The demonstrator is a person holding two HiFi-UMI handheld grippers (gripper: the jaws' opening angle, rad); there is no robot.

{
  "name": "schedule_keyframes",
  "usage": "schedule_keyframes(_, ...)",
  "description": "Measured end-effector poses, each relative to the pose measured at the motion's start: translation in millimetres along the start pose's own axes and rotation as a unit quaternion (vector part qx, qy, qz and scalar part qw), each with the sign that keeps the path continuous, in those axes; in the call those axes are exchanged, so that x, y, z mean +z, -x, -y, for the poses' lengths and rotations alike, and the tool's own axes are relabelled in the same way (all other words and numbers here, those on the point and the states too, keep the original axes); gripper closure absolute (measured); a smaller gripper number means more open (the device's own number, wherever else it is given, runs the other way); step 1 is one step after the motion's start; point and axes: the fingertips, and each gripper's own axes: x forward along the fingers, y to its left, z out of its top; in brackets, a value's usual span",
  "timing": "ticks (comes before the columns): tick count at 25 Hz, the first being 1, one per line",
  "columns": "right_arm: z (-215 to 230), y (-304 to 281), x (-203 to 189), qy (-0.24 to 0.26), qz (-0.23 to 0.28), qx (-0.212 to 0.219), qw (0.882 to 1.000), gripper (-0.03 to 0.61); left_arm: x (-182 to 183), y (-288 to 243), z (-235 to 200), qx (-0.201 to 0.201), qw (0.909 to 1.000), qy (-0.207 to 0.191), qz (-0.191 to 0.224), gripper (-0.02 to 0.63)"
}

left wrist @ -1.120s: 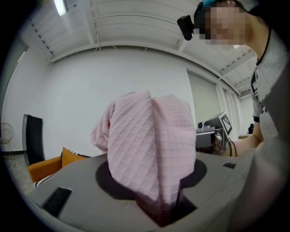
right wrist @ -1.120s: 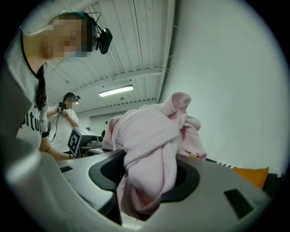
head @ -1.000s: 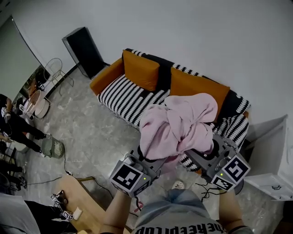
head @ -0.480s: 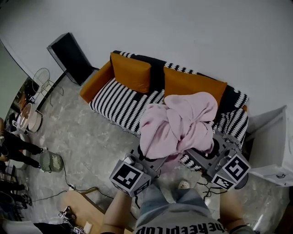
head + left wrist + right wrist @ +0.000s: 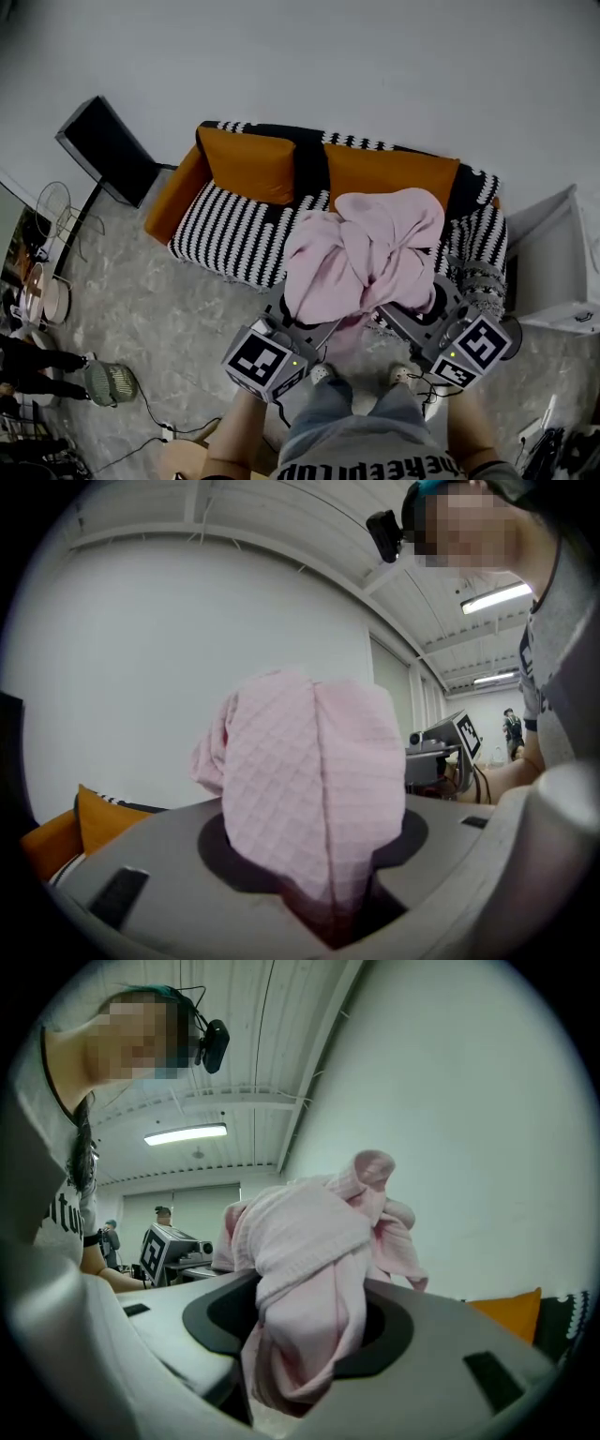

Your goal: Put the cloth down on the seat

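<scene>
Two grippers, left gripper [image 5: 298, 323] and right gripper [image 5: 405, 314], each pinch a bunch of the pink cloth [image 5: 366, 253]. It is held up in front of the striped sofa [image 5: 234, 225], covering its right half in the head view. Orange cushions [image 5: 248, 164] lean along the sofa back. Black box [image 5: 103, 150] left of the sofa, white cabinet [image 5: 553, 272] right of it.

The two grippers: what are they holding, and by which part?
Both hold the pink cloth: the left gripper clamps a bunched fold at its lower left, the right gripper one at its lower right.
</scene>
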Motion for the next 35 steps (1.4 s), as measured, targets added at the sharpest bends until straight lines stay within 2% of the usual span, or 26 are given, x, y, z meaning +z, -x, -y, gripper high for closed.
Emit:
schedule_keyframes(5,-12.1,-40.7,-5.7,-0.007,-0.001,-0.029,1.0,0.342,-7.3,18.4,-39.8,-0.027,0.9996,0.006,-0.011,0.365)
schedule_keyframes(11,-14.4,-65.0,-11.3,-0.01,-0.006,-0.053,0.999,0.342,-15.3,24.6,-63.5,-0.051,0.9981,0.015,-0.032,0.365)
schedule_keyframes(24,-3.6,-76.9,-15.4,-0.01,-0.014,-0.075,0.997,0.342,-21.2,14.3,-77.7,-0.076,0.9962,0.025,-0.035,0.365)
schedule_keyframes(30,38.6,-119.1,-14.4,-0.02,-0.025,-0.063,0.998,0.342,-22.5,-16.4,-126.1,-0.067,0.996,0.037,-0.046,0.365)
schedule_keyframes(35,71.5,-136.9,-19.6,-0.022,-0.032,-0.053,0.998,0.342,-30.7,-43.6,-149.7,-0.06,0.9959,0.047,-0.049,0.365)
